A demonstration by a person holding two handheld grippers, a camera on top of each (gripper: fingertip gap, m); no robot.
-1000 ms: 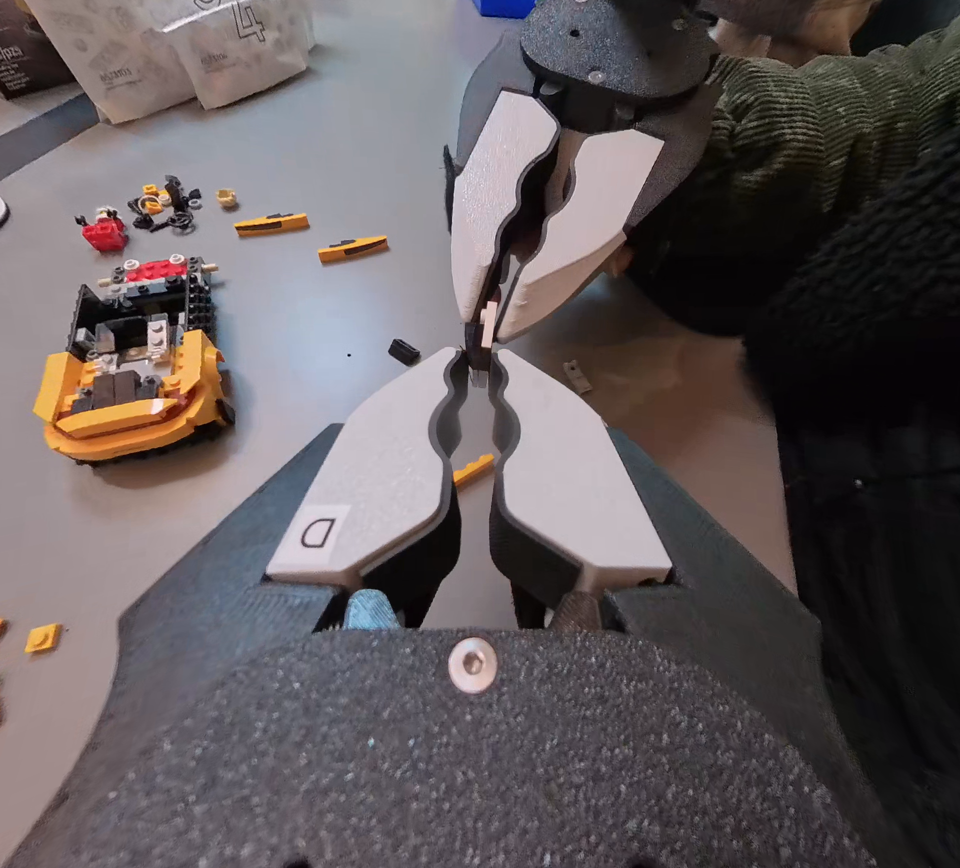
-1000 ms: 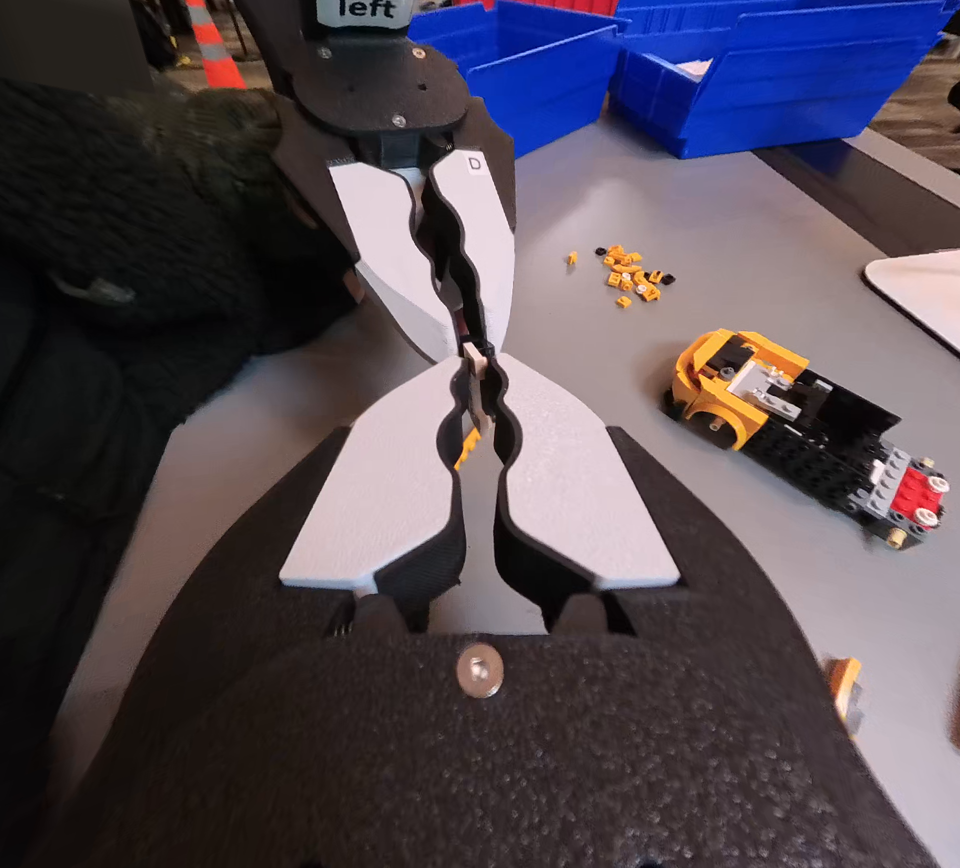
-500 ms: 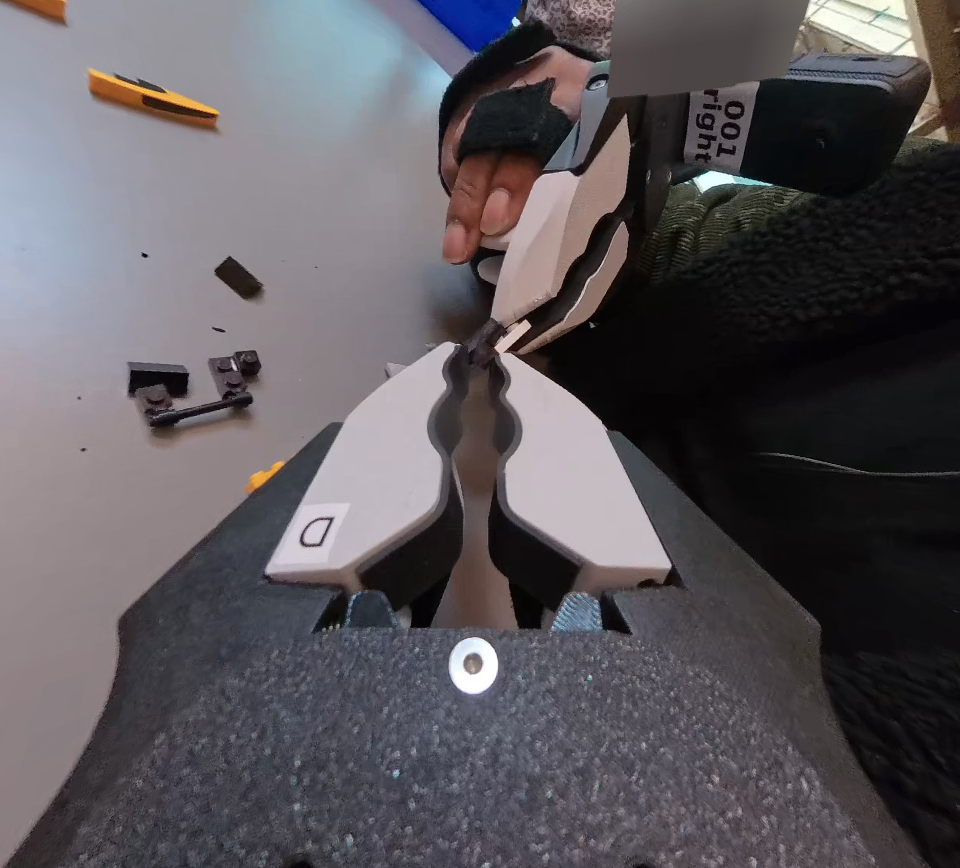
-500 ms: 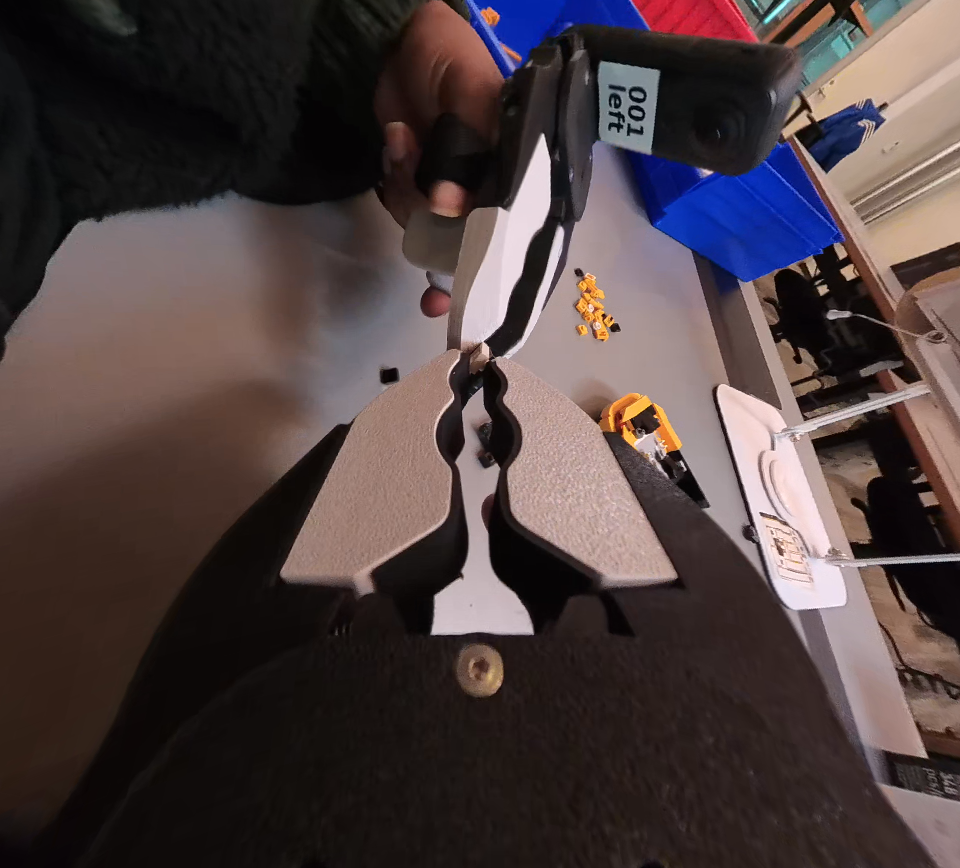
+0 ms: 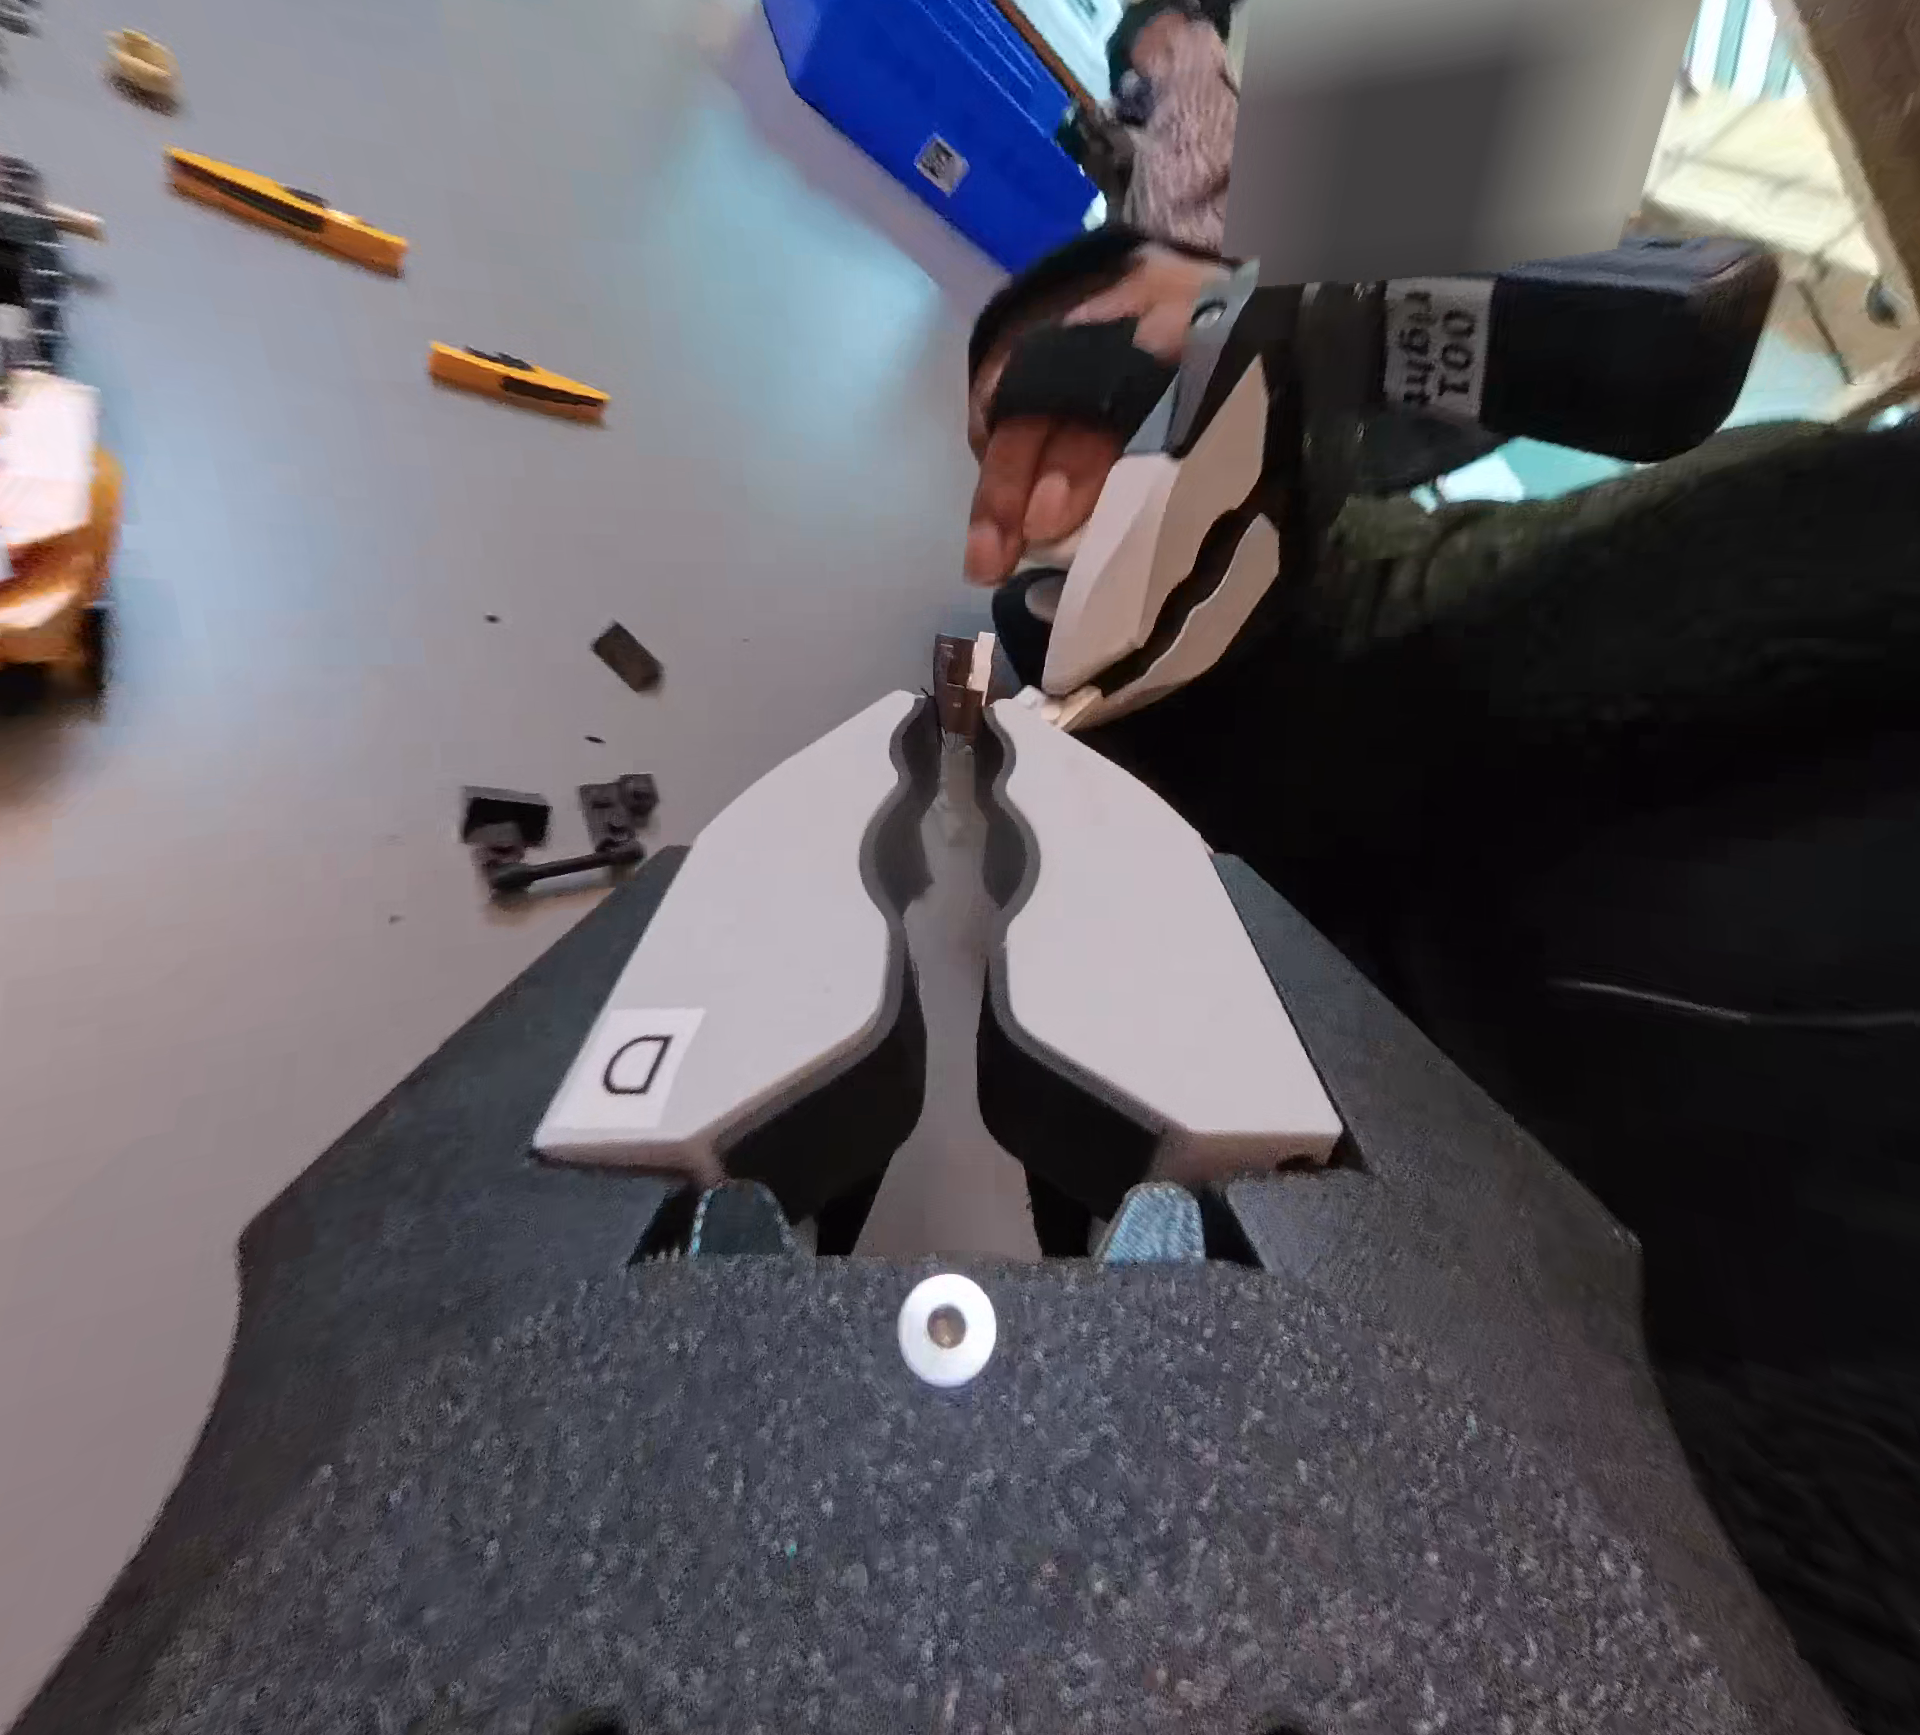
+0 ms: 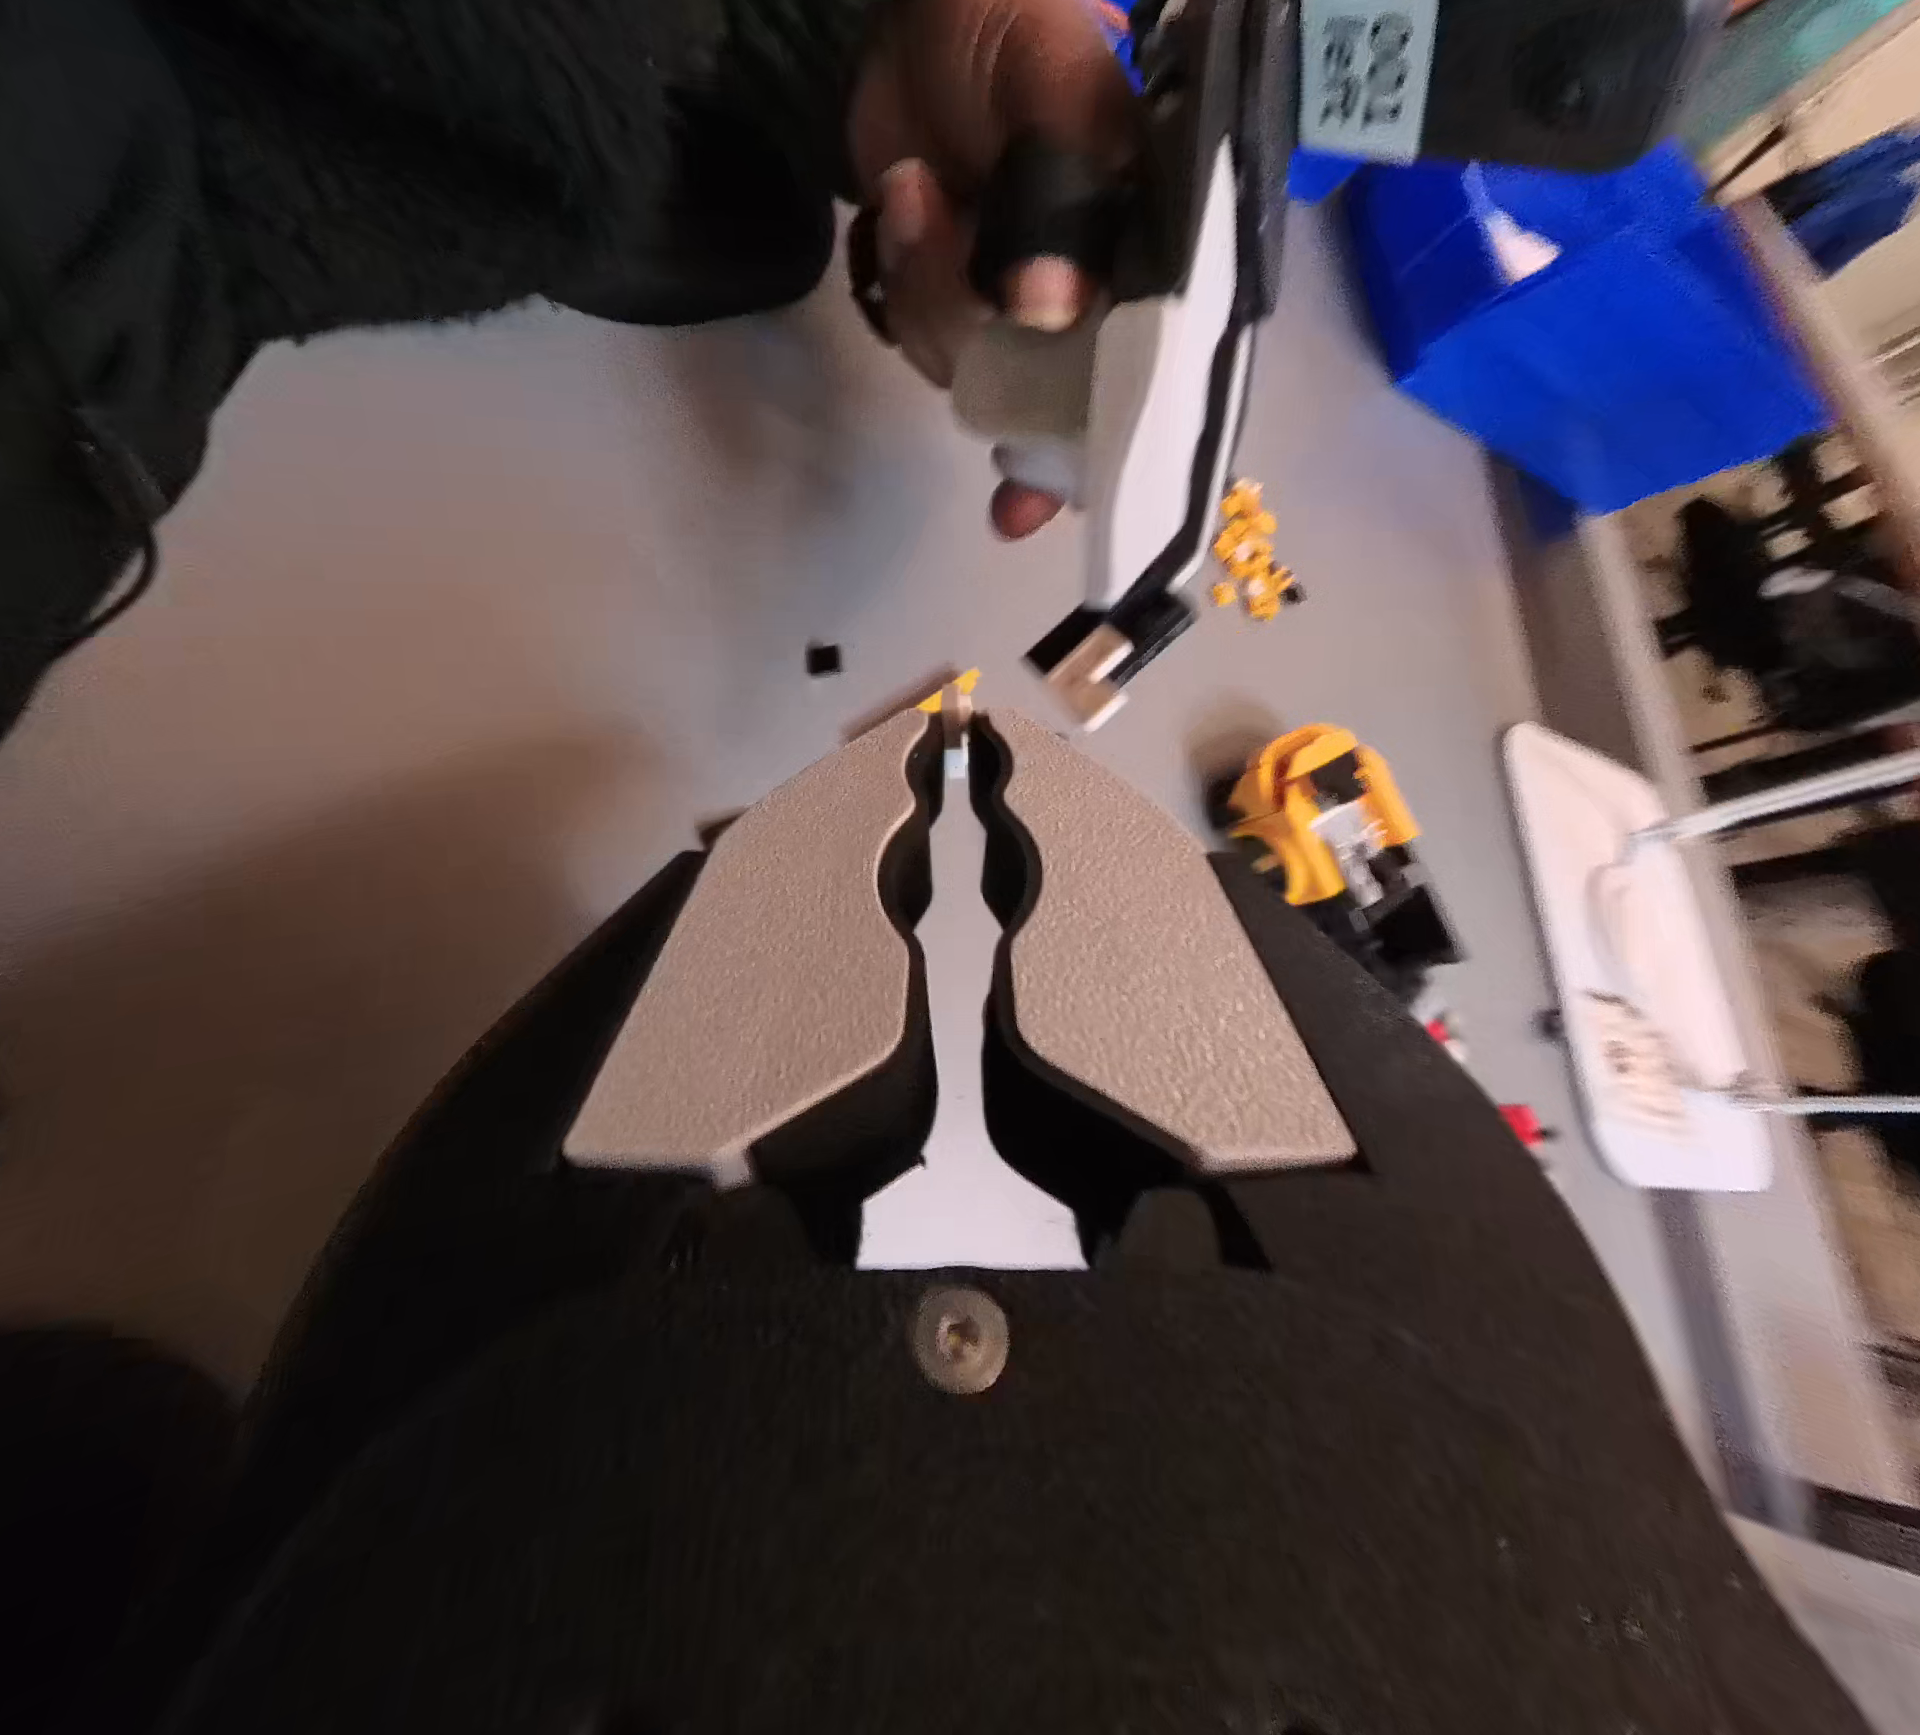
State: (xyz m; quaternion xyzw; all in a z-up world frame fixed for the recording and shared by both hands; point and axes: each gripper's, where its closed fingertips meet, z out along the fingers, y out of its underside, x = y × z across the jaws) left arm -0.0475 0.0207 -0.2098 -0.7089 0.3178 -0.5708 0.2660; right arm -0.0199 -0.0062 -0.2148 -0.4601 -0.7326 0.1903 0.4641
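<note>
A second ago the two claws met tip to tip over one small assembly; they have since pulled apart and both views have rolled sideways, so the desk (image 5: 623, 459) now runs at a steep slant.

Nearest in the left wrist view, the left claw (image 5: 958, 711) pinches a small dark brown and white brick piece (image 5: 961, 672) that sticks out beyond its tips, both pads against its sides. Just to its right, the right claw (image 5: 1070, 703) hangs tilted downward in a person's hand (image 5: 1049, 438), tips close together on a thin pale sliver. The two claws lie very near each other but do not touch.

In the right wrist view, the right claw's pads (image 6: 920, 735) press on a small tan piece (image 6: 954, 717), with a yellow part (image 6: 951, 693) showing just past the tips.

On the desk left of the left claw lie loose black parts (image 5: 556, 828), then a lone black tile (image 5: 627, 657). Farther off sit two long orange pieces (image 5: 514, 381), and a partly built orange and black toy car (image 6: 1325, 823) stands well apart. A cluster of tiny orange bits (image 6: 1252, 563) lies beyond, and blue bins (image 5: 914, 75) stand at the far edge.
</note>
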